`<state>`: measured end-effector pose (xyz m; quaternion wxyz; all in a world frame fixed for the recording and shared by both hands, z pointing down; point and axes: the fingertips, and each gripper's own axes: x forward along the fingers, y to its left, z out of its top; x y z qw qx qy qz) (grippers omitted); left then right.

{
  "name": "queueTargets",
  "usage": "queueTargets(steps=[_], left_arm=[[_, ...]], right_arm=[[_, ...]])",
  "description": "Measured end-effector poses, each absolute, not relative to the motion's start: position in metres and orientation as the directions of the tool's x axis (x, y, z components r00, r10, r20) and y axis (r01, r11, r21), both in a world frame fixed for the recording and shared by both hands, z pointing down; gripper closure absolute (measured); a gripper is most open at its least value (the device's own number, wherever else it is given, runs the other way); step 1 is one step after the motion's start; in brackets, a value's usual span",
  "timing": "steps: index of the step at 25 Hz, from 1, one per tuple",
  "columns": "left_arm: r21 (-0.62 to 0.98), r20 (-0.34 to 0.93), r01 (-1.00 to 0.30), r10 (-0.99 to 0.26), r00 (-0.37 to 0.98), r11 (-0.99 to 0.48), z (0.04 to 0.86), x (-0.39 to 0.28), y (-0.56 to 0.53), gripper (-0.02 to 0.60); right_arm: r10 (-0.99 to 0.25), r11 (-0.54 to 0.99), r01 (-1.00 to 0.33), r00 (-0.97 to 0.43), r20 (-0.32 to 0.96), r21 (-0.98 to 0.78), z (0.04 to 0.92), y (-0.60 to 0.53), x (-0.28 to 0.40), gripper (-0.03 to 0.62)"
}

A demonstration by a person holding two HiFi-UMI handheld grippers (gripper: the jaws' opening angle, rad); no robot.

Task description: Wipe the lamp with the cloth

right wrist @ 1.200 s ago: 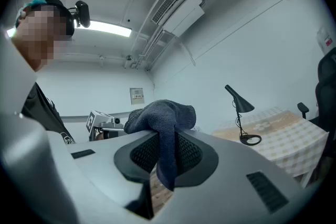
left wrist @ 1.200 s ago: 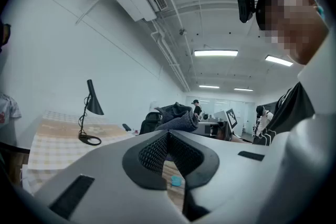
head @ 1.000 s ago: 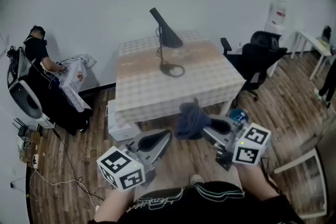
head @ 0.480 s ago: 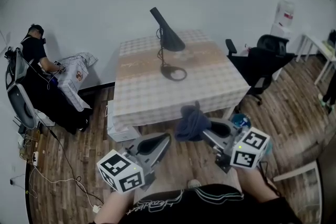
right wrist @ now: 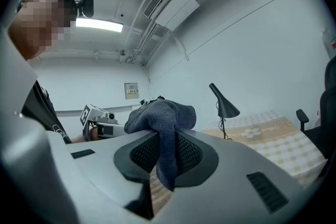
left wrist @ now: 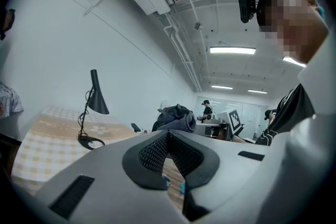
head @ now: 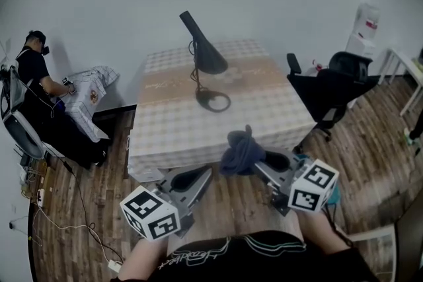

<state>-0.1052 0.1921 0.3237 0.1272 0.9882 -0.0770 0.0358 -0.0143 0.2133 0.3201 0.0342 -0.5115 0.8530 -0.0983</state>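
A black desk lamp (head: pixel 203 55) with a cone shade and ring base stands on the checked tablecloth of the table (head: pixel 165 135), in the middle toward the back. My right gripper (head: pixel 256 159) is shut on a dark grey-blue cloth (head: pixel 239 150), which bunches over its tip just short of the table's near edge. The right gripper view shows the cloth (right wrist: pixel 164 118) draped between the jaws, with the lamp (right wrist: pixel 224 104) far beyond. My left gripper (head: pixel 206 175) is held low beside it, shut with nothing in it. From the left gripper view, the lamp (left wrist: pixel 96 98) is to the left.
A person (head: pixel 36 72) sits at a small table by the left wall. A black office chair (head: pixel 330 86) stands right of the table, with a water dispenser (head: pixel 365 26) behind it. Cables (head: pixel 73 208) run over the wood floor at left.
The table and lamp have come nearer and shifted slightly left in the head view. Both grippers keep their places, and the right one still holds the cloth.
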Motion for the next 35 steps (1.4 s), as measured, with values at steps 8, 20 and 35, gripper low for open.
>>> queueTargets(steps=[8, 20, 35], left_arm=[[0.206, 0.09, -0.207, -0.192, 0.977, -0.956, 0.307, -0.042, 0.166, 0.583], [0.194, 0.09, -0.2, -0.185, 0.979, -0.96, 0.305, -0.012, 0.126, 0.583], [0.198, 0.065, -0.125, -0.114, 0.991, -0.972, 0.302, -0.009, 0.022, 0.583]], right_arm=[[-0.88, 0.464, -0.877, -0.472, 0.048, -0.123, 0.311, 0.185, 0.054, 0.537], [-0.888, 0.451, -0.887, -0.457, 0.047, -0.095, 0.308, 0.149, 0.085, 0.537], [-0.922, 0.38, -0.925, -0.38, 0.078, -0.014, 0.301, 0.045, 0.081, 0.537]])
